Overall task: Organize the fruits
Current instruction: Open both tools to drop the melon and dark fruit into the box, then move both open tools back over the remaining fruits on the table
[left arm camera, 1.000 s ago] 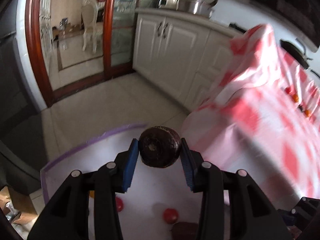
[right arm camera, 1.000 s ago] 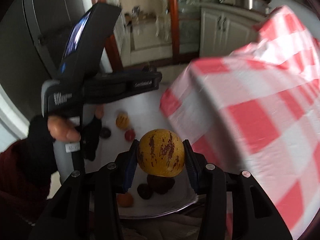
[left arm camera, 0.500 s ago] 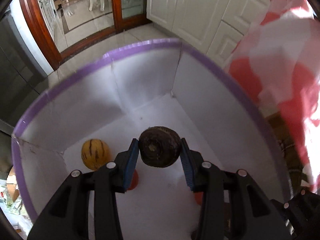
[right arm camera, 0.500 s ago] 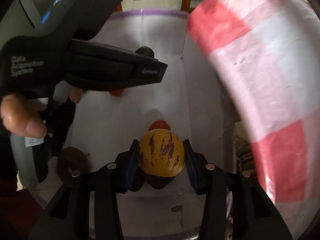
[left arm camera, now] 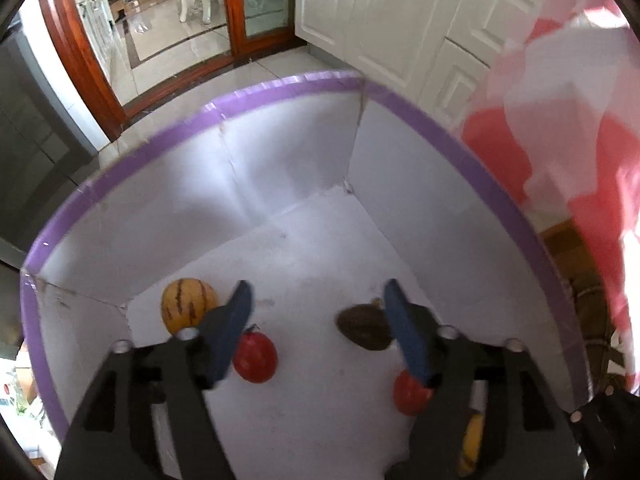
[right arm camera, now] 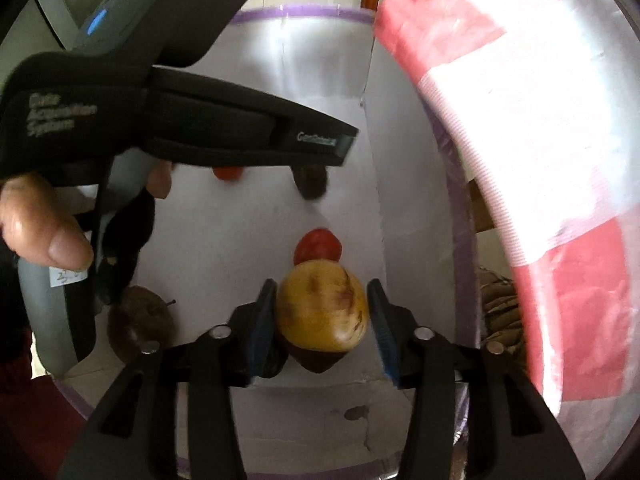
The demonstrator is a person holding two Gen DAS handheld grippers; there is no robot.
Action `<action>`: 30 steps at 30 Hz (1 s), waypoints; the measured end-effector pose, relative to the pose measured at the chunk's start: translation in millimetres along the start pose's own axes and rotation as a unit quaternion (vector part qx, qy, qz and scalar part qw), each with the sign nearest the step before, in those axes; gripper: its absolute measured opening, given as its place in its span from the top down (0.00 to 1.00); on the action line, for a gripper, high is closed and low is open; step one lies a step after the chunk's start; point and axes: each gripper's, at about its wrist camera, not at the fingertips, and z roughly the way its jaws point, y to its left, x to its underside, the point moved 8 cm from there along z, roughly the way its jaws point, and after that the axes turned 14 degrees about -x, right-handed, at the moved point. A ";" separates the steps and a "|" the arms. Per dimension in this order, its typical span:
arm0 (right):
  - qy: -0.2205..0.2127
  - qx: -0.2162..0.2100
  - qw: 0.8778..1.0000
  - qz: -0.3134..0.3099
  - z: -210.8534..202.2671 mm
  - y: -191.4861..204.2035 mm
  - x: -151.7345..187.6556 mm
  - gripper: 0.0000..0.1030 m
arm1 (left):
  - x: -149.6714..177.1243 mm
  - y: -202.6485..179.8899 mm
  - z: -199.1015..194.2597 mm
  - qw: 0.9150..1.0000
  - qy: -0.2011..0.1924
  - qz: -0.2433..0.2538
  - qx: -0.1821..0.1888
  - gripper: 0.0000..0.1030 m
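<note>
My left gripper (left arm camera: 318,316) is open and empty over a white box with a purple rim (left arm camera: 280,92). The dark brown fruit (left arm camera: 363,327) lies on the box floor just inside the right finger. A striped yellow melon (left arm camera: 187,307) and two red fruits (left arm camera: 255,357) (left arm camera: 408,394) also lie in the box. My right gripper (right arm camera: 323,312) has its jaws spread slightly wider than the yellow brown-streaked fruit (right arm camera: 322,312) between them; gaps show on both sides. The left gripper's body (right arm camera: 180,120) crosses the right wrist view.
In the right wrist view the box holds a red fruit (right arm camera: 318,245), a brown fruit (right arm camera: 138,322) at the left and a dark fruit (right arm camera: 310,182) farther in. A red-and-white checked cloth (right arm camera: 540,140) hangs along the box's right side. White cabinets (left arm camera: 380,12) stand behind.
My left gripper opened and the dark brown fruit dropped onto the box floor. My right gripper's jaws widened around the yellow fruit and both grippers moved lower into the box.
</note>
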 end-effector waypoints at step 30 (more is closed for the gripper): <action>-0.415 0.107 0.884 0.187 -338.4 -172.8 121.7 0.15 | -98.0 -105.1 -260.9 0.959 -0.278 0.048 -0.004 0.02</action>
